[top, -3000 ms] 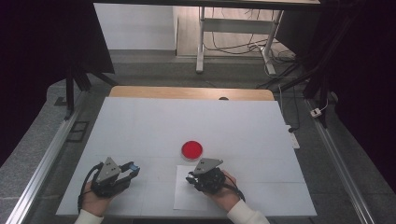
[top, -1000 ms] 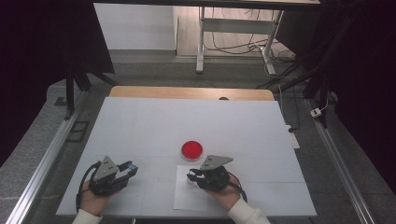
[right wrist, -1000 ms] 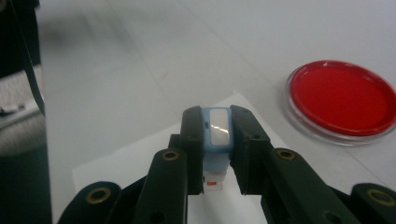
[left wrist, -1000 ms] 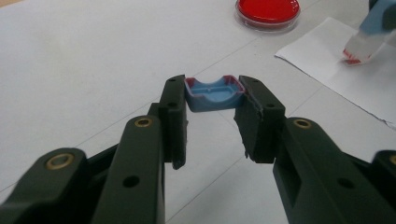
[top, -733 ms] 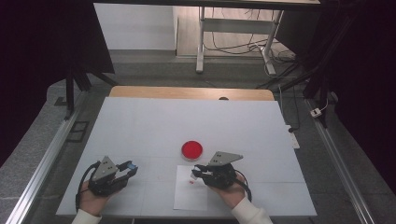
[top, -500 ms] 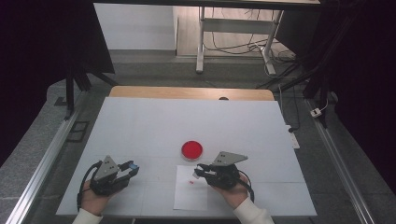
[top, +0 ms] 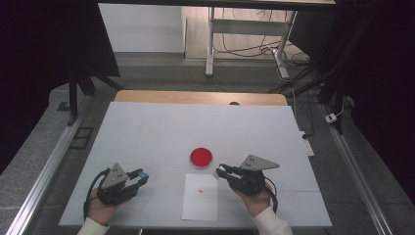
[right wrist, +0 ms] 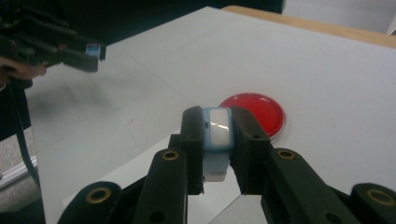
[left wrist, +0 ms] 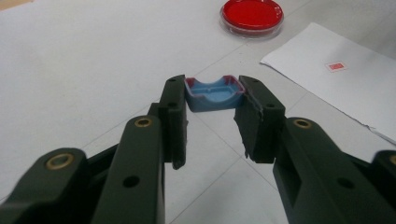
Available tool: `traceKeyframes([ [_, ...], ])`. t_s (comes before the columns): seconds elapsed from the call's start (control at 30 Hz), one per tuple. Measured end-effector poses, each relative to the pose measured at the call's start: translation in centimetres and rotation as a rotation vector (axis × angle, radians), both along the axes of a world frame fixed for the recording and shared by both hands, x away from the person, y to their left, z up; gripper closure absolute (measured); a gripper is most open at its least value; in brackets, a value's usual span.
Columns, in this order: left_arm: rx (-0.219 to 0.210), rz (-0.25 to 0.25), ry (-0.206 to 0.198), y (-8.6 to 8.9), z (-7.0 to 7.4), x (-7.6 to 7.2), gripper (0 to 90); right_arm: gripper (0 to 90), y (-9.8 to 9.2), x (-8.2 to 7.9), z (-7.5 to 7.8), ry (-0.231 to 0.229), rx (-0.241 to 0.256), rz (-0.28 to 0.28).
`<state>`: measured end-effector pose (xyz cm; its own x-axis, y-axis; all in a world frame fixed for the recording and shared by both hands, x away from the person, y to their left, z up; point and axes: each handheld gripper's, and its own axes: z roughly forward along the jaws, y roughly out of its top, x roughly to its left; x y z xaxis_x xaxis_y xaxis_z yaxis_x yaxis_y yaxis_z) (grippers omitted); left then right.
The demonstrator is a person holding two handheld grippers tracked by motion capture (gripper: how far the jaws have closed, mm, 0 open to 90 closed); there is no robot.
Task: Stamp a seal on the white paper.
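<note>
Meanwhile, the red petri dish is sitting on the white table, and it serves as the landmark for everything else. Just nearer the person than the dish, a white sheet of paper is lying flat, carrying a small red mark near its middle. To the right of the dish and slightly nearer the person, the right gripper is hovering by the paper's upper right corner, its jaws pointing toward the dish and clenching a small blue-and-white stamp body upright between them; in the right gripper view the dish is showing just beyond that piece. To the left of the dish and nearer the person, well apart from it, the left gripper is resting low over the table, its jaws grasping a small blue cap with reddish edges by its two sides, hollow side turned up. In the left gripper view the dish is lying well beyond the cap.
</note>
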<state>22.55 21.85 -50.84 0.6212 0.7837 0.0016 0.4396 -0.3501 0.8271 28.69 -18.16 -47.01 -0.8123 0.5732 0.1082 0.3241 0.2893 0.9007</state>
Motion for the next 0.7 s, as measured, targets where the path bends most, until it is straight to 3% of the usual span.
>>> traceKeyframes([
  [0.2, 0.007, 0.000, -0.001, -0.2, 0.0, -0.2, 64.2, 75.9, -1.0, 0.2, 0.9, -0.020, 0.042, -0.026],
  [0.7, 0.033, 0.004, -0.001, -0.6, -0.2, -0.2, 64.2, 76.0, -1.5, 0.0, 1.3, -0.040, 0.056, -0.036],
])
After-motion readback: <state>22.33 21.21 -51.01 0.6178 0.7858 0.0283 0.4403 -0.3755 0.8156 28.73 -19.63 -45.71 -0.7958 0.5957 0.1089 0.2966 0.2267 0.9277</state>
